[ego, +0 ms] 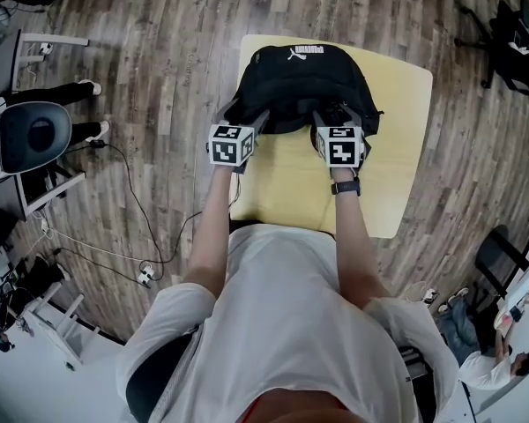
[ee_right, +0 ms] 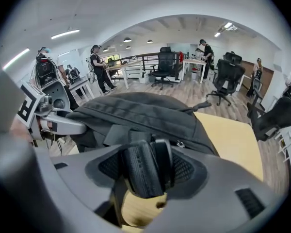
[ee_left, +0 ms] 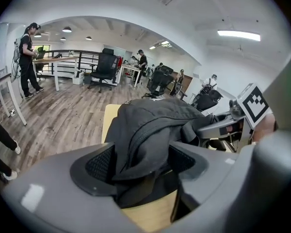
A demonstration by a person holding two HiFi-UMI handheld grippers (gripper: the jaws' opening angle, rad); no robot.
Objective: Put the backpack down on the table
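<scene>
At the far left of the head view a grey chair (ego: 33, 136) stands on the wooden floor (ego: 159, 42), and a thin black cable (ego: 137, 205) trails across the boards towards the table (ego: 397, 148).

The table has a pale yellow top. The black backpack (ego: 300, 82) lies on its far half, with a white logo near its far edge, and the near half of the top is bare wood.

The left gripper (ego: 249, 120) points down at the near left corner of the backpack. In the left gripper view its jaws stand spread. A loose fold of the bag's dark fabric (ee_left: 136, 149) hangs down between them, and the ribbed pad (ee_left: 99, 165) on the left shows clear of the cloth. The yellow tabletop shows just below the fold.

The right gripper (ego: 328, 117) points down at the near right corner of the backpack, level with the left one. In the right gripper view its jaws are also spread. A padded black strap (ee_right: 141, 171) stands between them, with the meshed pads visible on either side of it, not squeezing it. A dark watch (ego: 346, 186) sits on the wrist behind this gripper.

Further right, past the table's edge, a black office chair (ego: 511, 38) stands on the floor near the top corner of the view.
</scene>
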